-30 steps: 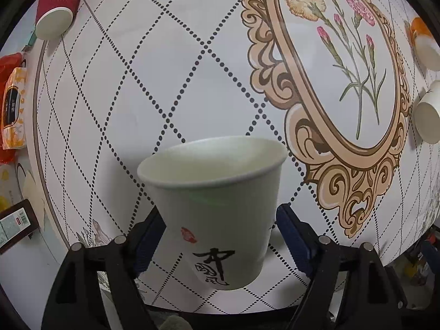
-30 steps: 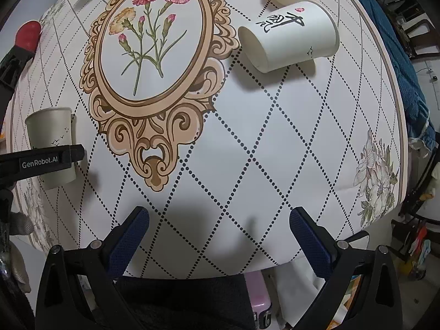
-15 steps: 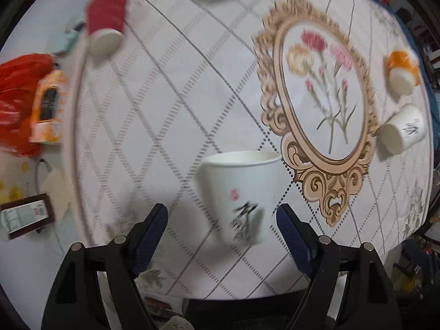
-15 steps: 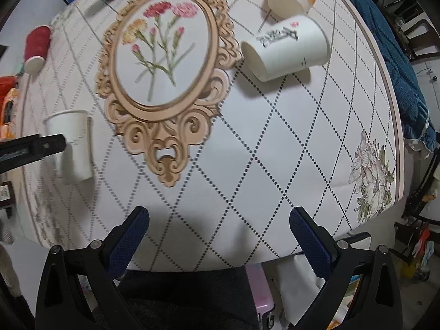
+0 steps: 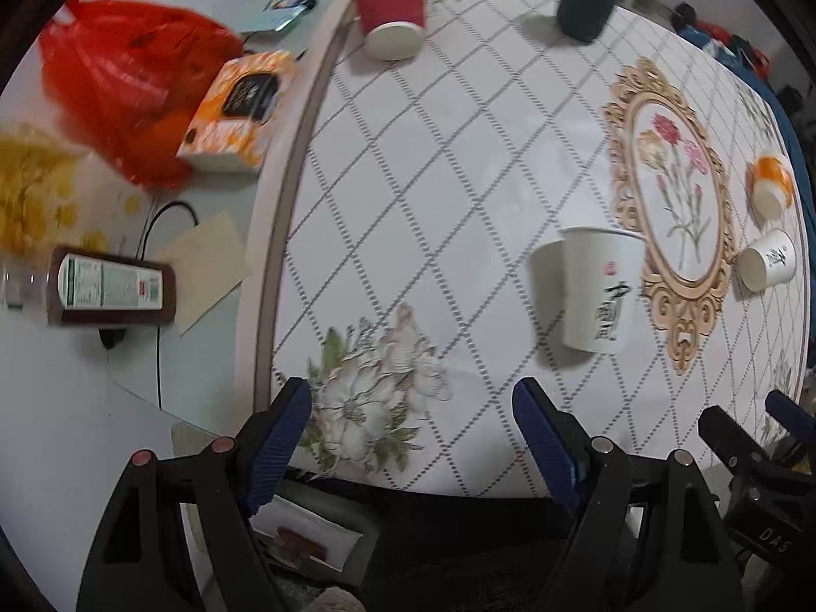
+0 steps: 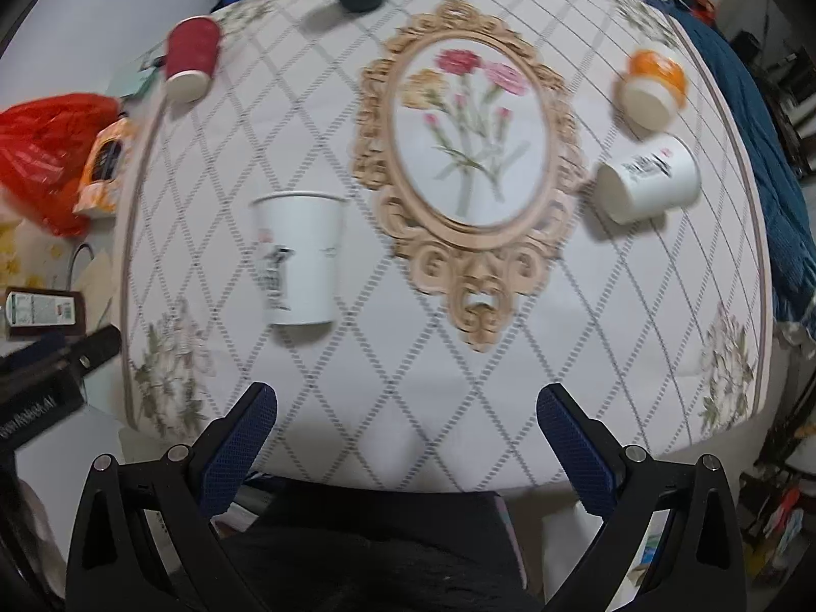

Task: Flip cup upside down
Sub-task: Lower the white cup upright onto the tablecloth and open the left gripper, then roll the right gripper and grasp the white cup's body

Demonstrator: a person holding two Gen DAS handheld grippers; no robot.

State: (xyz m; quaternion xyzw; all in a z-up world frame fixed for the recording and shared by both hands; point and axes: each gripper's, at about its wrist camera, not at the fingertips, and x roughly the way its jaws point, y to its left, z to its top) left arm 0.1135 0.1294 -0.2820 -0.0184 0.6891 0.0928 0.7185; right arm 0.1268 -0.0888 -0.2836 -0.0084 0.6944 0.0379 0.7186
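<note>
A white paper cup [image 5: 599,288] with black calligraphy stands upright, mouth up, on the patterned tablecloth, left of the oval flower frame; it also shows in the right wrist view [image 6: 298,260]. My left gripper [image 5: 413,438] is open and empty, pulled back near the table's front edge, well short of the cup. My right gripper [image 6: 405,438] is open and empty at the front edge too. A second white cup [image 6: 650,178] lies on its side at the right.
A red cup [image 5: 392,10] and an orange cup [image 6: 653,84] lie on their sides; a dark green cup [image 5: 586,0] stands at the back. A red bag [image 5: 122,81], an orange box [image 5: 239,112] and a bottle [image 5: 109,288] lie left of the cloth.
My left gripper has let go of the white cup and drawn back and left from it. The right gripper has drawn back as well. The cup stands upright on the cloth.
</note>
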